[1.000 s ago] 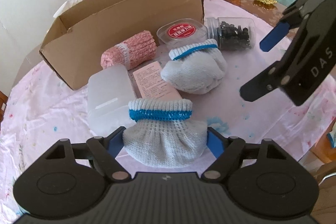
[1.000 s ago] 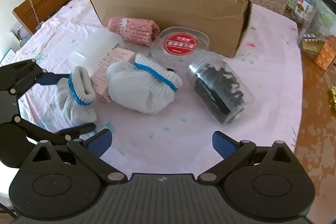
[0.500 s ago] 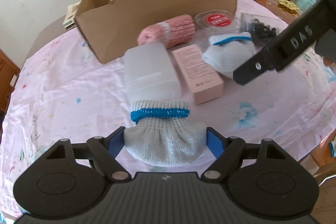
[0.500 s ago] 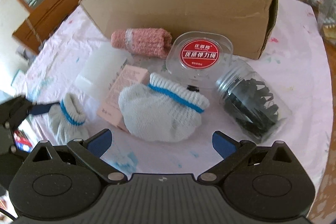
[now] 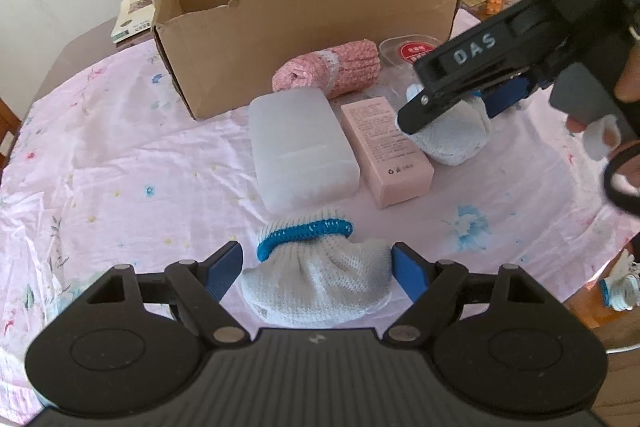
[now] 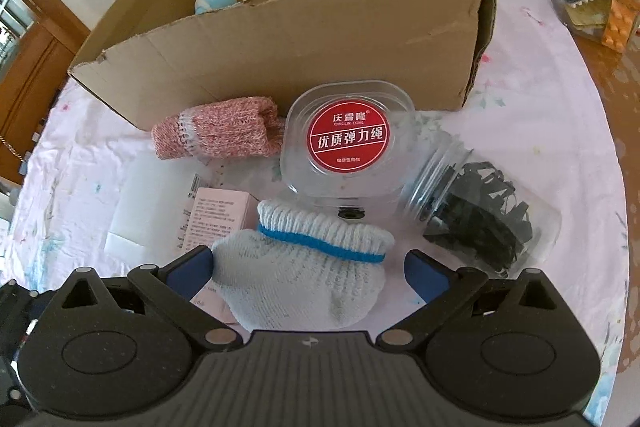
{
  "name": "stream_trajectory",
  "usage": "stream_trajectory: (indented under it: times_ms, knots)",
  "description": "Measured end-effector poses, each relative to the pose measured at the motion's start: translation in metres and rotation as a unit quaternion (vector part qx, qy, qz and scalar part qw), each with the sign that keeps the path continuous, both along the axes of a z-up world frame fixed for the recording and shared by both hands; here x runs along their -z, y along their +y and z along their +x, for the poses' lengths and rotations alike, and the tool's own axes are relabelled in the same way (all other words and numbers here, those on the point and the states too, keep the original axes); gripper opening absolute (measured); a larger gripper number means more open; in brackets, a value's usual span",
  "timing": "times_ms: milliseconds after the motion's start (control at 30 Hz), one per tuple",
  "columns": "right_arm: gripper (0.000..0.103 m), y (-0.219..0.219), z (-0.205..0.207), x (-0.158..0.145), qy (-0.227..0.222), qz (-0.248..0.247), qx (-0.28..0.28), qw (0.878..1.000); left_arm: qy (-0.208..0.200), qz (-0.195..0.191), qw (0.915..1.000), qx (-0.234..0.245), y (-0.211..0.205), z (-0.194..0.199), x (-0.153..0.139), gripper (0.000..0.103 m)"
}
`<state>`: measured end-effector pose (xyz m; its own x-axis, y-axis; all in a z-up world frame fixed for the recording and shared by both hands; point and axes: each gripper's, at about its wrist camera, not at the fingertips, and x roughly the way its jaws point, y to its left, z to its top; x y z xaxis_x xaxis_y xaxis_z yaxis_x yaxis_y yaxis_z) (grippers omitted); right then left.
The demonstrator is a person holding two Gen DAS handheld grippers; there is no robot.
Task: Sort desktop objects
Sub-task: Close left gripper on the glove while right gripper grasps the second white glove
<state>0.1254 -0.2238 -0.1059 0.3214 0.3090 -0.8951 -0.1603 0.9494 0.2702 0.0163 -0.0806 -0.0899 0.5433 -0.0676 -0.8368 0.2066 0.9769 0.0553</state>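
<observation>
Left gripper (image 5: 318, 269): jaws roughly glove-width apart, clamped on a rolled white glove with blue cuff band (image 5: 316, 275), both blue pads against its sides. Glove sat low over the pink floral cloth on the worktop (image 5: 120, 167), just in front of the frosted plastic case (image 5: 300, 151) and pink carton (image 5: 386, 151); couldn't tell whether it touched the cloth.

Right gripper (image 6: 308, 267): jaws wide, straddling the second white glove (image 6: 300, 279). Left pad touched the glove, right pad had a clear gap, so no grip. In the left wrist view the right gripper came in tilted from upper right, a gloved hand (image 5: 600, 135) on its handle.

Beyond the second glove: clear tub with red label (image 6: 348, 143), jar of black clips lying on its side (image 6: 480, 215), pink knit roll (image 6: 218, 133), then the open cardboard box (image 6: 300, 39) with items already in it.
</observation>
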Motion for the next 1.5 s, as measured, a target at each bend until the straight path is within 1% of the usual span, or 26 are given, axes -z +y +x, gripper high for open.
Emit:
stream_trajectory:
  times_ms: [267, 367, 567, 600, 633, 700, 733, 933, 1167, 1267, 1367, 1500]
  knots:
    - [0.103, 0.003, -0.012, 0.001, -0.023, -0.057, -0.032, 0.998, -0.002, -0.01, 0.9994, 0.032, 0.008, 0.005, -0.006, 0.082]
    - [0.103, -0.005, -0.019, 0.005, -0.012, -0.085, -0.04, 0.996, -0.001, -0.015, 0.9991, 0.041, 0.011, 0.009, -0.006, 0.082]
    - [0.103, -0.018, -0.036, 0.012, -0.003, -0.097, -0.075, 0.992, 0.002, -0.016, 0.9984, 0.055, 0.011, 0.011, -0.005, 0.083]
    - [0.103, -0.018, -0.039, 0.014, -0.006, -0.103, -0.081, 0.991, 0.002, -0.015, 0.9984, 0.055, 0.011, 0.011, -0.004, 0.083]
    - [0.103, -0.018, -0.044, 0.015, -0.019, -0.112, -0.09, 0.99, 0.003, -0.016, 0.9983, 0.055, 0.011, 0.011, -0.004, 0.083]
    - [0.103, -0.011, -0.049, 0.018, -0.036, -0.135, -0.113, 0.984, 0.004, -0.018, 0.9983, 0.055, 0.012, 0.01, -0.004, 0.083]
    - [0.103, -0.009, -0.051, 0.019, -0.045, -0.13, -0.124, 0.983, 0.006, -0.018, 0.9983, 0.055, 0.012, 0.009, -0.004, 0.083]
    - [0.103, -0.009, -0.056, 0.02, -0.078, -0.12, -0.143, 0.979, 0.012, -0.015, 0.9985, 0.052, 0.01, 0.005, 0.0, 0.085]
    - [0.103, -0.005, -0.042, 0.022, -0.089, -0.116, -0.149, 0.978, 0.03, -0.033, 0.9986, 0.031, 0.011, 0.004, 0.012, 0.086]
    - [0.103, -0.002, -0.039, 0.023, -0.096, -0.113, -0.15, 0.977, 0.032, -0.032, 0.9988, 0.022, 0.01, 0.004, 0.016, 0.086]
    - [0.103, -0.002, -0.039, 0.022, -0.104, -0.111, -0.154, 0.976, 0.031, -0.039, 0.9986, 0.017, 0.009, 0.003, 0.018, 0.086]
    - [0.103, -0.002, -0.036, 0.021, -0.104, -0.11, -0.161, 0.975, 0.029, -0.031, 0.999, 0.013, 0.005, 0.004, 0.02, 0.084]
